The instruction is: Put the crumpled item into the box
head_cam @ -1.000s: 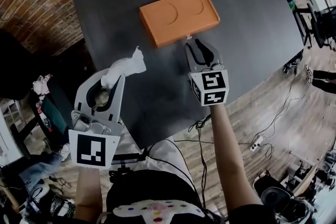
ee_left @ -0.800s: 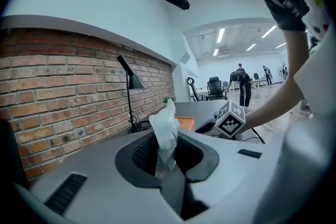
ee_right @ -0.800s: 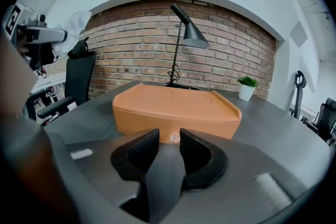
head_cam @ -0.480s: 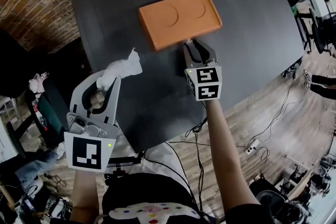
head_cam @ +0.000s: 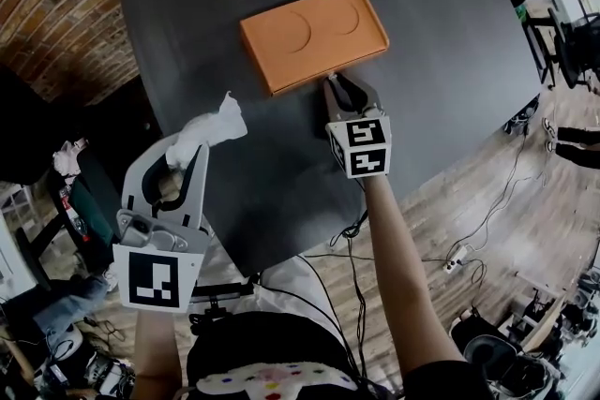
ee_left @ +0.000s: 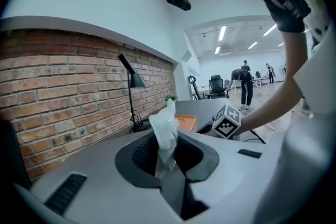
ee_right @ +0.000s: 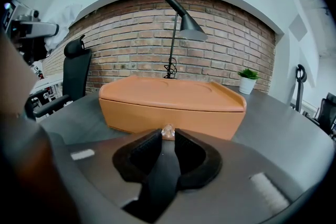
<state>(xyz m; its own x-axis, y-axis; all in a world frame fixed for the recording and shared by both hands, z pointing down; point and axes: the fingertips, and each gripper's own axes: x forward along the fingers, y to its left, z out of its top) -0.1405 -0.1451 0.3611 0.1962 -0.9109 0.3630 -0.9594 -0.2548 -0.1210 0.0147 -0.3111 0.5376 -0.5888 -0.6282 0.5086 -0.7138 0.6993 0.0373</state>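
The right claw (head_cam: 336, 82) has sunk, and its jaws have just closed onto the knob (ee_right: 168, 132) of the box (head_cam: 312, 37). The left claw (head_cam: 188, 145) clamps the crumpled item (head_cam: 211, 122). Lifting the lid likely follows.

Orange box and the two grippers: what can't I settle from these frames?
Orange box inside: head and right gripper views, closed lid covers it.
Right gripper: jaws have just been closing with the clear knob between them; whether they touch it is too small to tell.
Crumpled item, lower end: left gripper view, pinched out of sight by the left gripper.
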